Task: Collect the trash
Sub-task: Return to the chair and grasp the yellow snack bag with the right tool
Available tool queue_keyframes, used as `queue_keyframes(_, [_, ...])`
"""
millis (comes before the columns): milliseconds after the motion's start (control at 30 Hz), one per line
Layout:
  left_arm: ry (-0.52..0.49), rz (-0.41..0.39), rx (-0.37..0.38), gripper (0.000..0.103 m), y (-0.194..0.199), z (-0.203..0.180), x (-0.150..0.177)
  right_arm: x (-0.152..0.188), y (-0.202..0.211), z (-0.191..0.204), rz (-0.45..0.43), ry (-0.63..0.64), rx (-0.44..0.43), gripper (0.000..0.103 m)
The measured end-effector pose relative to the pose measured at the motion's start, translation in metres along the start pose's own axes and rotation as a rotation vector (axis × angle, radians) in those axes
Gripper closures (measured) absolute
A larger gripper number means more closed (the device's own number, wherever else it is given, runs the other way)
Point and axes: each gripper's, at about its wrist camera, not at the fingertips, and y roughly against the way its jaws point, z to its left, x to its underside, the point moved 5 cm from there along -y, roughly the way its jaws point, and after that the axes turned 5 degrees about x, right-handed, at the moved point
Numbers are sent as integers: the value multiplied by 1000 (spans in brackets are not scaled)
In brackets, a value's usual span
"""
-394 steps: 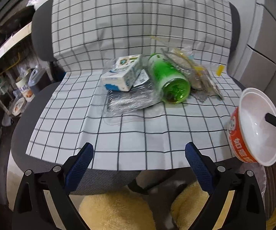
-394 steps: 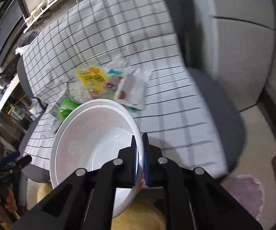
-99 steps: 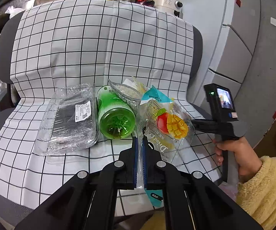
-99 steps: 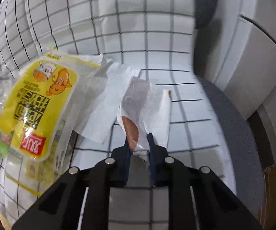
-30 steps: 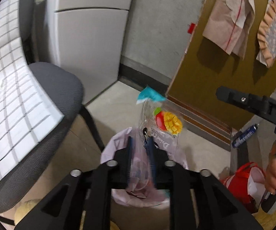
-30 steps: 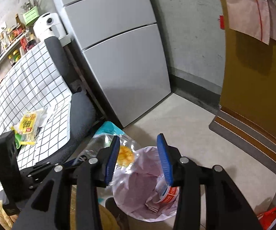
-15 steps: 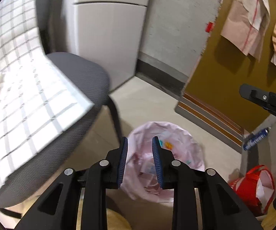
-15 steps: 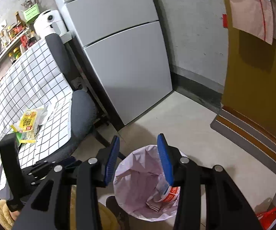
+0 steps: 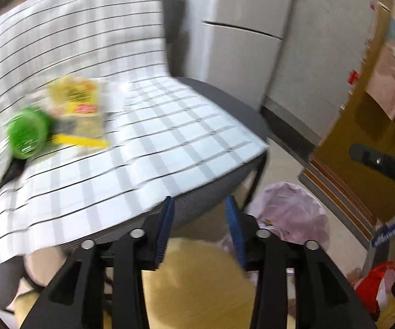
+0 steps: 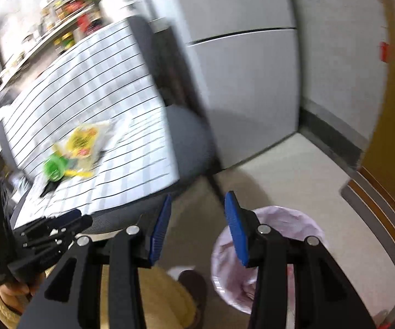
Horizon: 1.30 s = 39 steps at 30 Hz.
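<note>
- Both views are motion-blurred; fine detail on the trash is unreadable.
- Left wrist view, far left: a green bottle [image 9: 27, 134] lies on its side on the checked cloth [image 9: 170, 148] that covers the chair [image 9: 241, 115].
- Just right of the bottle, and touching it, lies a yellow wrapper [image 9: 72, 96] over clear plastic; a yellow strip [image 9: 79, 141] sticks out beneath them.
- Centre, bottom: the left gripper [image 9: 200, 230] is released, its blue-padded fingers [image 9: 163, 233] apart with nothing between them. It hangs off the front edge of the seat.
- Right of the gripper: a bin [image 9: 293, 216] lined with a pink bag stands on the floor, beside the chair's front corner.
- Far right: a red bag [image 9: 373, 282] sits on the floor, near the bin.
- Right wrist view, far left: the left gripper's body [image 10: 52, 230] shows, held in a hand [image 10: 13, 290] with a yellow fleece cuff.
- Left of centre: the bottle [image 10: 54, 168] and wrapper [image 10: 83, 138] lie together on the cloth [image 10: 131, 148], well apart from the bin.
- Centre, bottom: the right gripper [image 10: 197, 227] is released and empty, fingers [image 10: 236, 230] spread.
- Right of centre: the bin [image 10: 288, 233] stands on the floor, below the right finger; scraps lie inside, indistinct.
- Behind the chair stands a grey fridge [image 10: 252, 68].
</note>
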Motion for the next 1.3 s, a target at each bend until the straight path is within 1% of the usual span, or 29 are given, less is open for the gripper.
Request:
queue_keyframes(33, [27,-10,-13,49,9,13,2,-1,-3,13,6,31,-16,62])
queue_keyframes(100, [75,-27,-40,45,24,36,5,-2,-9,42,14,98,-65,53])
queue_keyframes(133, [96,-32,-72,42,31,50,7,-3,-11,56,15,130,-87,48])
queue_keyframes(200, [125,-45,-142,41,43,72,9,-6,-17,86,12,202,-122,45])
queue_keyframes(233, [137,-51,-168,41,48,81,9,-8,-22,101,10,240,-132,41])
queue_keyframes(300, [178,-72,-240,41,62,108,10,-10,-31,126,8,296,-144,41])
queue_keyframes(333, [193,-79,-260,41,66,118,10,-12,-36,140,4,322,-159,41])
queue_keyframes(467, [256,-112,-352,41,85,162,12,-16,-59,185,-5,400,-166,39])
queue_keyframes(533, [283,-114,-376,38,90,179,14,-17,-70,204,-13,429,-159,39])
queue_keyframes(600, [314,-112,-392,36,91,194,16,-17,-82,222,-18,455,-157,36])
queue_keyframes(633, [327,-107,-403,36,92,200,18,-17,-88,231,-18,465,-154,33])
queue_keyframes(700, [345,-100,-416,36,91,211,20,-17,-103,249,-14,489,-158,30])
queue_keyframes(767, [361,-96,-416,36,89,220,21,-17,-117,265,-9,513,-139,30])
queue_keyframes(867, [381,-102,-420,36,91,231,23,-21,-144,288,-13,549,-64,30])
queue_keyframes(967, [397,-107,-424,36,93,240,26,-23,-168,307,-13,579,-26,30])
queue_keyframes(1067, [417,-111,-420,36,96,248,30,-25,-187,317,-35,623,49,30])
queue_keyframes(1100, [423,-111,-418,36,96,249,32,-26,-194,319,-49,643,101,30])
queue_keyframes(1133, [425,-111,-417,36,97,250,33,-28,-201,320,-55,653,138,31])
queue_keyframes(1200, [430,-106,-414,36,96,251,36,-32,-208,317,-59,656,183,40])
queue_keyframes(1233, [431,-103,-410,36,96,251,37,-33,-209,314,-51,653,195,51])
queue_keyframes(1267, [431,-101,-410,36,96,250,38,-34,-208,311,-46,641,187,66])
queue_keyframes(1300, [428,-100,-410,36,96,249,39,-34,-203,304,-41,621,165,76])
